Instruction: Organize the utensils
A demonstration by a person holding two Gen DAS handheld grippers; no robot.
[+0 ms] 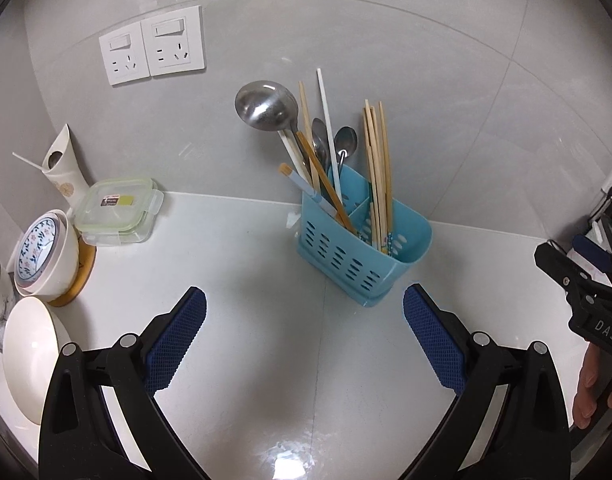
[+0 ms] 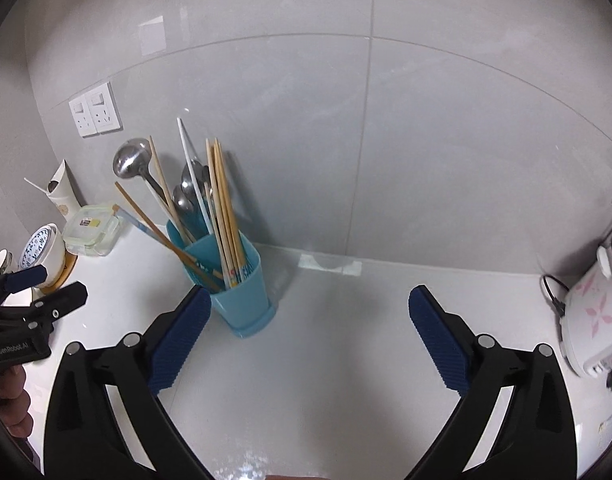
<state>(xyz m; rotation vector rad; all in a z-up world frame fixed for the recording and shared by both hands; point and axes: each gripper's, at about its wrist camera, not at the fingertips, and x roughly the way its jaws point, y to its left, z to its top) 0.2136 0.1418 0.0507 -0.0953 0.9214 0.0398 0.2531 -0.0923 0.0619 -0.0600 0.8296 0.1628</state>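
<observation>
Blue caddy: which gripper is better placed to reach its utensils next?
Left, probably. The caddy sits nearly centred ahead of the open left gripper. For the right gripper, also open, it stands off to the left, beside one finger.

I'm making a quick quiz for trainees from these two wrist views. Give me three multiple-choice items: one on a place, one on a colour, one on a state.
1. Where does the ladle stand?
A. In the utensil holder
B. Flat on the counter
C. In a bowl

2. What colour is the utensil holder?
A. Red
B. Light blue
C. Black

3. How are the left gripper and the right gripper?
A. Both shut on chopsticks
B. One holding a spoon
C. Both open, empty

Answers: 1 A, its handle goes down into the holder; 2 B, its slotted walls are light blue; 3 C, fingers wide apart with nothing between.
</observation>
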